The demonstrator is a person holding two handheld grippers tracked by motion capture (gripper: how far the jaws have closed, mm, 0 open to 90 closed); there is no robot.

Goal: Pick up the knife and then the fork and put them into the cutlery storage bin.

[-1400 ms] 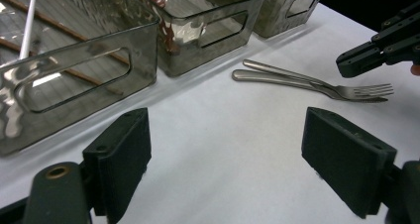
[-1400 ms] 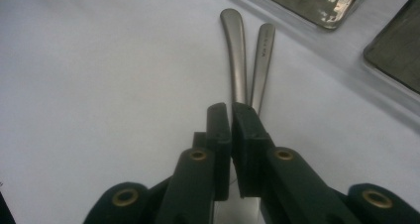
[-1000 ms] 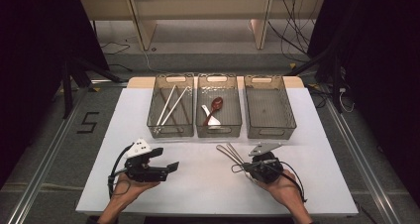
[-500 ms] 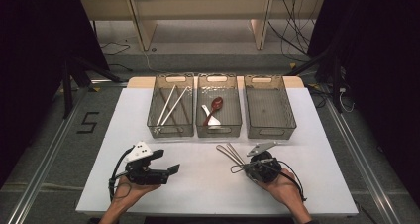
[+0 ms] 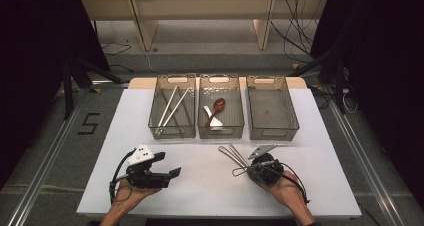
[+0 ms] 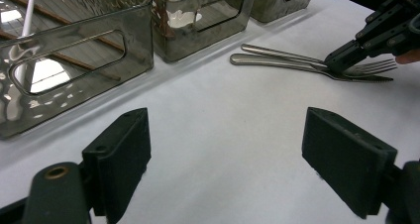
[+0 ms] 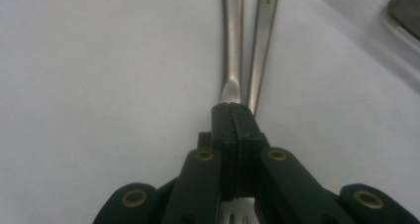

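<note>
Forks first: we have two slim polished steel forks (image 5: 234, 156) lying side by side, touching, on the white tabletop (image 5: 200, 186), just in front of the middle and right smoked-plastic bins. Our right gripper (image 7: 233, 116) has its black jaws pressed fully together over the neck of one fork, where handle meets tines — in the left gripper view its tip (image 6: 341, 60) sits right on that spot, though whether the metal is truly pinched or merely pressed flat we cannot tell for sure. Our left gripper (image 6: 247, 154) rests well apart from the cutlery, its pads spread wide with nothing between them.

We judge these forks to be light, rigid and slippery — smooth metal on a smooth surface, lying low, so the jaws have little to bite on. They will not bend or break, but they may skate or pivot if taken at one end. A hold on the neck or mid-handle, across the narrow width, seems soundest to us; the neighbouring fork lies so close that it may be dragged along.
</note>
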